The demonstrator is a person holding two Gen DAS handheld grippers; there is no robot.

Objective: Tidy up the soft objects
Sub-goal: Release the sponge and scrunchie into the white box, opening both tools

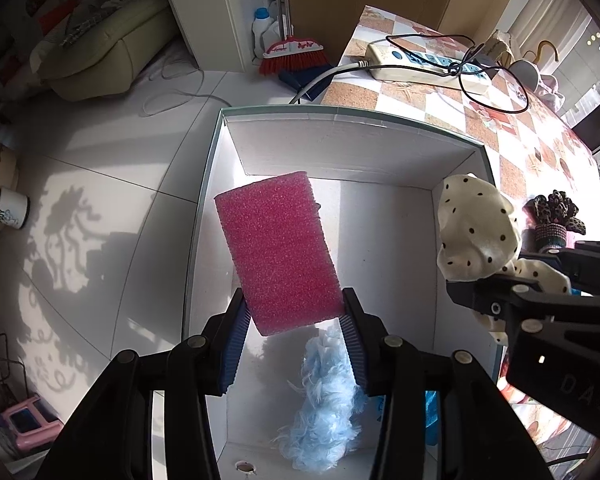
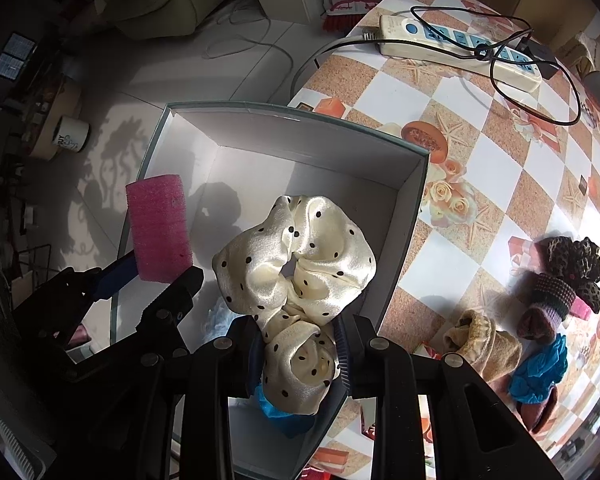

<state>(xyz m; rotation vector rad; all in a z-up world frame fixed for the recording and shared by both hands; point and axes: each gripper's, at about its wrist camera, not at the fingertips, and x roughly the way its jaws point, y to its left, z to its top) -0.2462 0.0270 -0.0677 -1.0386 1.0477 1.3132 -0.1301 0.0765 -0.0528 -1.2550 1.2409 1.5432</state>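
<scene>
The pink sponge (image 1: 278,252) hangs over the white cardboard box (image 1: 340,128), pinched at its lower end between the jaws of the left gripper (image 1: 296,344), which are closed on it. The cream polka-dot scrunchie (image 2: 296,264) is gripped the same way by the right gripper (image 2: 300,348), its jaws pressed tight on the fabric, and it hangs above the box's right half. In the left wrist view the scrunchie shows at 3 o'clock of the sponge, apart from it.

On the box floor lies a fluffy light-blue piece (image 1: 324,408), straight under the left jaws, and in the right wrist view a blue cloth (image 2: 284,412) peeks out beneath the scrunchie. The rest of the floor I can see is bare white.

The box sits at the edge of the bench (image 2: 500,184), covered in a checked cloth. At 3 o'clock of the box, on the bench, wait a leopard-print scrunchie (image 2: 576,264), a knitted purple band (image 2: 548,300), a tan sock (image 2: 488,344) and a blue scrunchie (image 2: 540,368), bunched close together. At 1 o'clock lies a power strip (image 2: 456,44) with a black cable (image 2: 540,116) looped over it.

Beyond the bench, on the tiled floor (image 1: 112,208), a red broom (image 1: 294,56) stands at 12 o'clock.
</scene>
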